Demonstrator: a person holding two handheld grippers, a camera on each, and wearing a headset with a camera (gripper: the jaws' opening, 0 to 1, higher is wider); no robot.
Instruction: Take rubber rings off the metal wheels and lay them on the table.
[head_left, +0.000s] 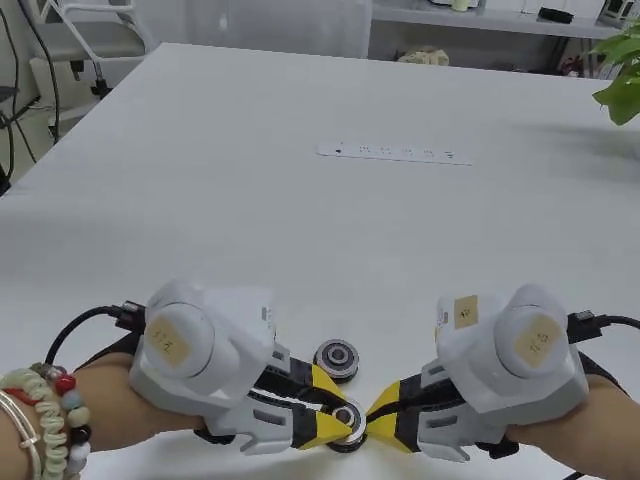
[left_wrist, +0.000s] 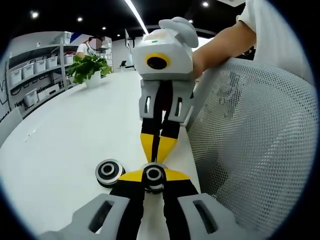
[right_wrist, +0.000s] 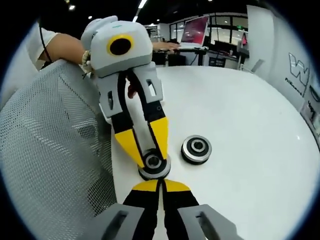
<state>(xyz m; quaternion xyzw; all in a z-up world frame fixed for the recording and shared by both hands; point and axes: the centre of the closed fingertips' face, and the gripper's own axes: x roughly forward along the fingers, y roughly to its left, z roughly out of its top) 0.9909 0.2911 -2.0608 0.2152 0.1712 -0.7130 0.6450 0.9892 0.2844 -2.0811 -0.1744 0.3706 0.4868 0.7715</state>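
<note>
Beaded bracelets (head_left: 45, 415) ring the person's left wrist at the near left edge of the white table (head_left: 300, 220), head view. Just right of them, the left gripper (head_left: 338, 412) reaches toward the middle, its yellow-tipped jaws set narrow around a metal wheel (head_left: 348, 418) that lies at the table's near edge. In the left gripper view the two fingertips (left_wrist: 131, 176) sit against opposite sides of this wheel (left_wrist: 153, 177).

A second wheel (head_left: 337, 360) lies flat just beyond the held one, apart from both tools (its dark rubber ring (right_wrist: 186, 151) in place around it, right gripper view).

To the right, the right gripper (head_left: 375, 412) faces the left one. Its jaws are drawn together, with barely a slit between the tips, and they meet the rim of the held wheel. Whether they pinch that wheel's rubber ring cannot be told.

Farther off, at mid-table, a white power strip (head_left: 393, 153) lies crosswise. At the far right corner, leaves of a green plant (head_left: 622, 70) overhang the table. A grey mesh chair back (left_wrist: 250, 150) stands beside the near edge, seen in the left gripper view.
</note>
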